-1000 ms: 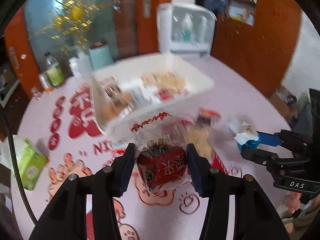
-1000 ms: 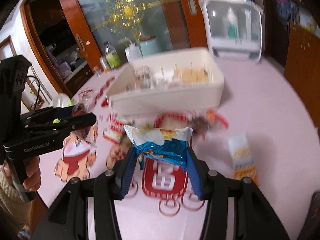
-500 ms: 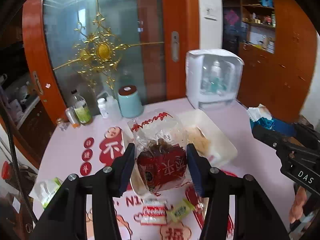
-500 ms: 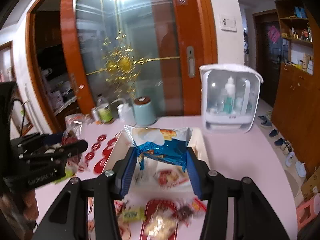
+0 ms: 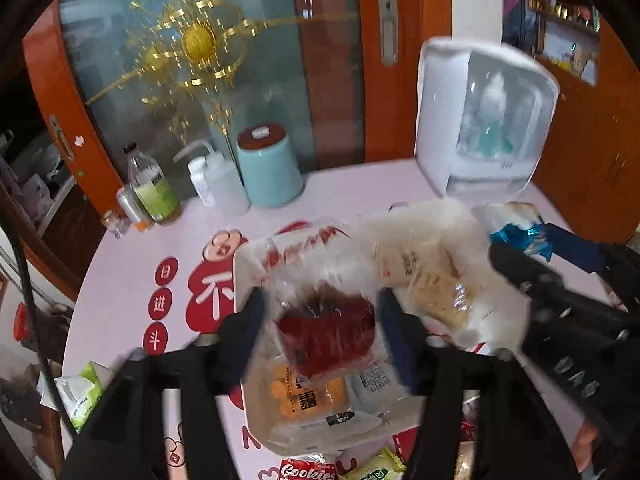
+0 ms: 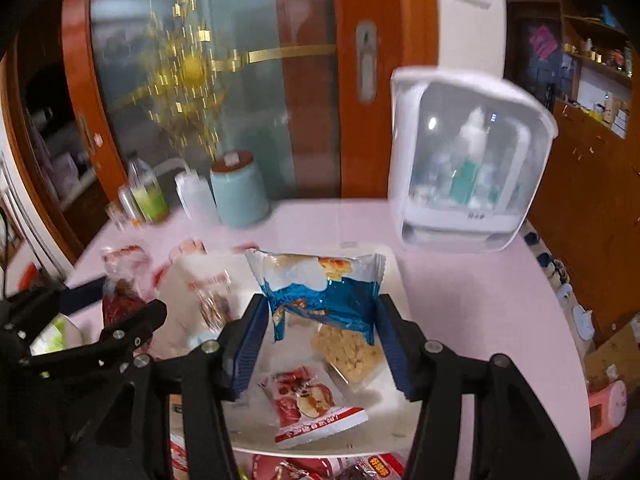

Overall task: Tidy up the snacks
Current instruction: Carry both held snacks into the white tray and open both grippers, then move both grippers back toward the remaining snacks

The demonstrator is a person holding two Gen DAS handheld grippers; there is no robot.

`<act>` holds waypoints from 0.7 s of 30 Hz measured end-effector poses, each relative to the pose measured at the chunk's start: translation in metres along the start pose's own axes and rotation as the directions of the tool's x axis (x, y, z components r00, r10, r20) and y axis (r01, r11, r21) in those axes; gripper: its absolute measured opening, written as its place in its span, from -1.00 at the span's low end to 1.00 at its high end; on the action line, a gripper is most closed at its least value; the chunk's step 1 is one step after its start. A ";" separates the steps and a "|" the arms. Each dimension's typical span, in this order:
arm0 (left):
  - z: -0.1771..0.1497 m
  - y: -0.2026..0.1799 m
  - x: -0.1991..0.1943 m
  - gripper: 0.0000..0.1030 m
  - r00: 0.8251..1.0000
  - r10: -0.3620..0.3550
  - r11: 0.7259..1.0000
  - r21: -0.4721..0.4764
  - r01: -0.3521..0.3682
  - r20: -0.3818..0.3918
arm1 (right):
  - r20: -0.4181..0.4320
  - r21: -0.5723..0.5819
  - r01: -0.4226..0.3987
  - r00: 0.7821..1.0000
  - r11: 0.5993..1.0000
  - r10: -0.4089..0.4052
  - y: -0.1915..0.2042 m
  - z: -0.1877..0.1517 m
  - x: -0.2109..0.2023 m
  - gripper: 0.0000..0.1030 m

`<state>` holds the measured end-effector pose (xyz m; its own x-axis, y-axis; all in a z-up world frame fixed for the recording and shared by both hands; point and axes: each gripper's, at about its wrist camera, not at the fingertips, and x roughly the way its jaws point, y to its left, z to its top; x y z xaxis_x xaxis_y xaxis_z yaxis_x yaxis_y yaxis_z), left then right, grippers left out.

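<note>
My left gripper [image 5: 320,312] is shut on a clear packet with a red label [image 5: 326,332] and holds it over the left part of the white bin [image 5: 240,276]. My right gripper [image 6: 320,320] is shut on a blue and white snack packet [image 6: 320,284] and holds it above the same bin [image 6: 400,276], over its right part. The bin holds several packets: an orange one [image 5: 308,396], a red apple-print one [image 6: 308,400] and a clear one with pale puffed pieces [image 6: 348,352]. Each gripper shows in the other's view, with the right [image 5: 532,264] and the left [image 6: 120,320].
Loose snacks lie at the near edge of the pink table, among them a Cookies packet [image 5: 308,470]. A teal canister [image 5: 268,168], bottles [image 5: 154,188] and a white cabinet box [image 5: 484,120] stand behind the bin. A green tissue pack [image 5: 80,394] lies at left.
Both grippers have moved forward and down from high above the table, and each now holds its packet just over the bin. Both stayed shut on their packets.
</note>
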<state>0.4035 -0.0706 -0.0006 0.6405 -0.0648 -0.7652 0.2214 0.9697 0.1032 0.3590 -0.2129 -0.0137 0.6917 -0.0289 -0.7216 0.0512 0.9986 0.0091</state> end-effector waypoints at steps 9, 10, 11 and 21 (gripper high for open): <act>-0.019 0.017 0.028 0.79 0.996 -0.031 0.998 -0.062 0.026 -0.084 | -0.027 0.029 -0.063 0.998 0.998 0.064 -0.010 -0.021 0.008 0.21; -0.020 0.018 0.027 0.79 0.996 -0.028 0.998 -0.060 0.022 -0.087 | -0.023 0.022 -0.062 0.998 0.998 0.062 -0.009 -0.022 0.006 0.28; -0.022 0.018 0.025 0.79 0.996 -0.027 0.998 -0.058 0.022 -0.089 | -0.019 0.020 -0.058 0.998 0.998 0.058 -0.008 -0.024 0.004 0.29; -0.053 0.014 -0.026 0.86 0.998 -0.048 0.999 -0.010 0.047 -0.047 | 0.022 0.024 -0.080 0.997 0.996 0.080 0.000 -0.051 -0.037 0.30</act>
<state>0.3504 -0.0429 -0.0131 0.5939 -0.1001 -0.7983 0.2446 0.9677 0.0607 0.2966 -0.2100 -0.0221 0.7093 0.0501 -0.7031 0.0128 0.9964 0.0838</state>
